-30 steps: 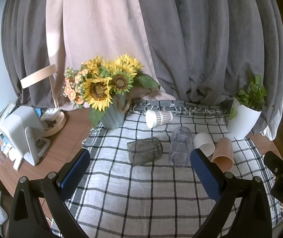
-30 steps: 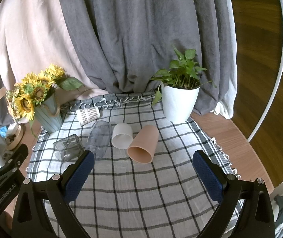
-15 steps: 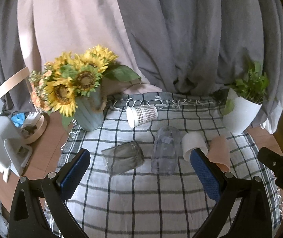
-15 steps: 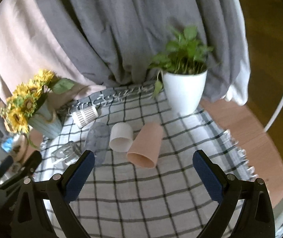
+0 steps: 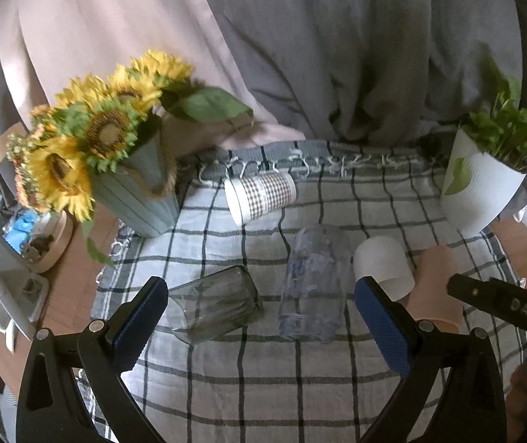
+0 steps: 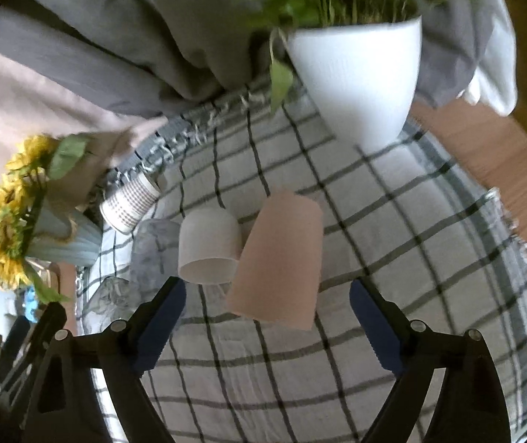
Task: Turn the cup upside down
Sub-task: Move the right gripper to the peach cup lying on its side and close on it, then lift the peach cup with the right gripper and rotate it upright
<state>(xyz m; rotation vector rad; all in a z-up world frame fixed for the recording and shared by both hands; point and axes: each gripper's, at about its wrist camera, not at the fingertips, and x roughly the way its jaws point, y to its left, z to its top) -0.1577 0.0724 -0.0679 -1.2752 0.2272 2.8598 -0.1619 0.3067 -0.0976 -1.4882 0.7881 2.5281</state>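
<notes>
Lying on their sides: five cups across a checked cloth, none yet turned mouth-down.
Tablecloth (image 6: 392, 258): fills the lower half of both views, fringed edge toward the curtain at the top.
Curtain (image 5: 337, 37): grey and pink folds cover the upper frame, a backdrop only.
White planter (image 6: 359, 74): upper centre of the right wrist view, blurred; it stands at the cloth's far edge, apart from the cups.
Sunflower vase (image 5: 141, 199): upper left of the left wrist view, at the cloth's corner.
Right gripper (image 6: 267, 317): jaws wide and empty, framing the pink cup from below; judged lined up to close on it.
Left gripper (image 5: 259, 313): jaws wide, holding nothing, bracketing the two clear cups at lower centre; probably waiting its turn.
Pink cup (image 6: 278, 258): centre of the right wrist view, mouth toward the camera, the likely cup for flipping because it sits between the open pads.
Clear tumbler (image 5: 315, 284): centre of the left wrist view, on its side.
Smoky glass (image 5: 215, 302): just left of the tumbler, mouth toward the lower left.
White cup (image 6: 208, 247): touching or nearly touching the pink cup's left flank, a risk of being nudged.
Patterned paper cup (image 5: 259, 195): above the row, near the fringe.
</notes>
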